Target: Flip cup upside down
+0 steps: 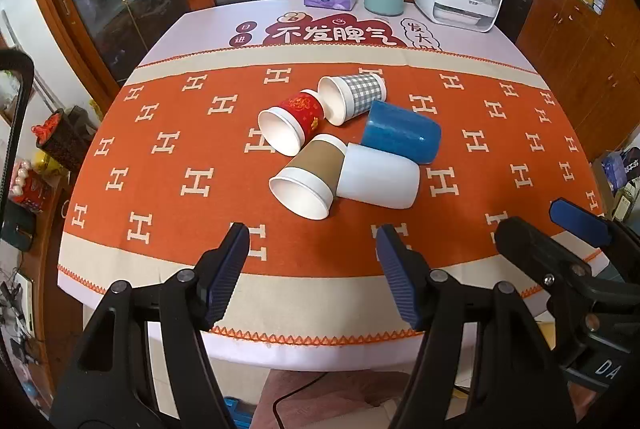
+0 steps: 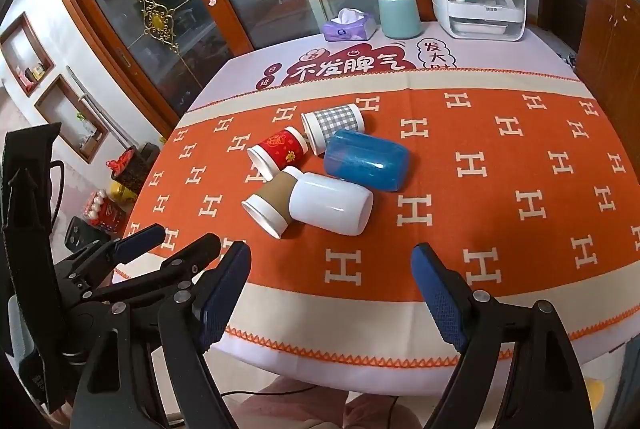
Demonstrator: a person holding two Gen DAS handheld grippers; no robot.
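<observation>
Both claws wide open, holding nothing — left claw and right claw hover over the near edge of the bench; five cups lie sideways mid-cloth; I'd take the brown cup first — nearest, grip across its sleeve, rotate rim-down clear of the white cup.

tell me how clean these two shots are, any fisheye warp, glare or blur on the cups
Left wrist view: strong fisheye bend, the table edge bows and the corners go black; cups stay sharp, with a soft sheen on the white cup. Right wrist view: same warp, door frames curve; a small highlight on the blue cup, and no motion blur.
</observation>
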